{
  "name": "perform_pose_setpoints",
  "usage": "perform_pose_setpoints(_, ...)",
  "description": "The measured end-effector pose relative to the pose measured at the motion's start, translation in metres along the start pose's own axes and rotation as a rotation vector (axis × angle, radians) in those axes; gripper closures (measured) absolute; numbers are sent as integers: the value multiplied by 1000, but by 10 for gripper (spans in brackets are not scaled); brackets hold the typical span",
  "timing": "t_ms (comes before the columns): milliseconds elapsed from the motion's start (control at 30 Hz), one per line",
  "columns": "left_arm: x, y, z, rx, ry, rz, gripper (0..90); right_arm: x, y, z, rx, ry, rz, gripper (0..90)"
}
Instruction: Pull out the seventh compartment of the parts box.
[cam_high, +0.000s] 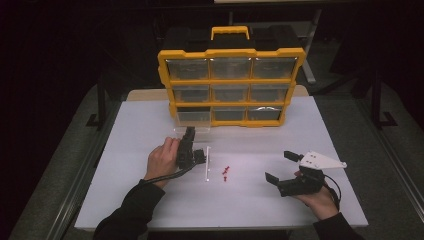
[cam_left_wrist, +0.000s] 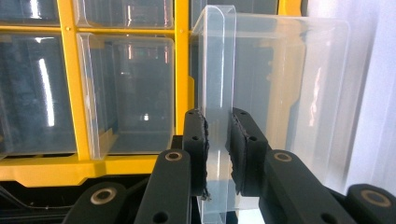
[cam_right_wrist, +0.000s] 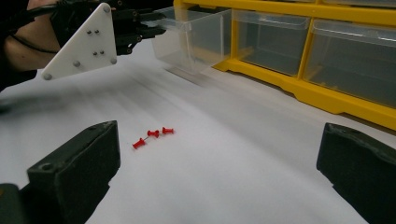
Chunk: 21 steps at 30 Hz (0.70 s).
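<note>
A yellow organizer with clear drawers stands upright at the back of the white table. Its bottom-left clear drawer is pulled partway out. My left gripper is shut on that drawer's thin front wall, both pads pressing on it. In the high view the left gripper lies on its side just in front of the drawer. Three red pushpins lie loose mid-table. My right gripper rests at the right, jaws wide open and holding nothing, with the pushpins ahead of it.
The organizer's other drawers sit closed in their yellow frame. Bare white table lies between the pushpins and the organizer. The table's edges drop to a dark floor at left and right.
</note>
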<state>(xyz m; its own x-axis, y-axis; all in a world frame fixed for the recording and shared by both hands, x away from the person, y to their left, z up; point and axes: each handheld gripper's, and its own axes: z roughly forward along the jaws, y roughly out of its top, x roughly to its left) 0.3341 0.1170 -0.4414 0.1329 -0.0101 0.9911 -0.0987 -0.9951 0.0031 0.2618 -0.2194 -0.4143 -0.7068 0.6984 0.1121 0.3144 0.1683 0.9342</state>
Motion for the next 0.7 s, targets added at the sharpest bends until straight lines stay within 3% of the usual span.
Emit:
perform_pose_setpoints(300, 3, -2, -2, -10, 16, -41, 585, 0, 0, 0, -2, -2, 0, 0)
perform_pose_setpoints(633, 3, -3, -9, 0, 0, -75, 474, -1, -1, 0, -5, -2, -3, 0)
perform_pose_setpoints(667, 1, -3, -9, -26, 6, -112, 467, -1, -1, 0, -5, -2, -3, 0)
perform_pose_setpoints(700, 2, -3, -10, -17, 4, -102, 455, -1, -1, 0, -5, -3, -3, 0)
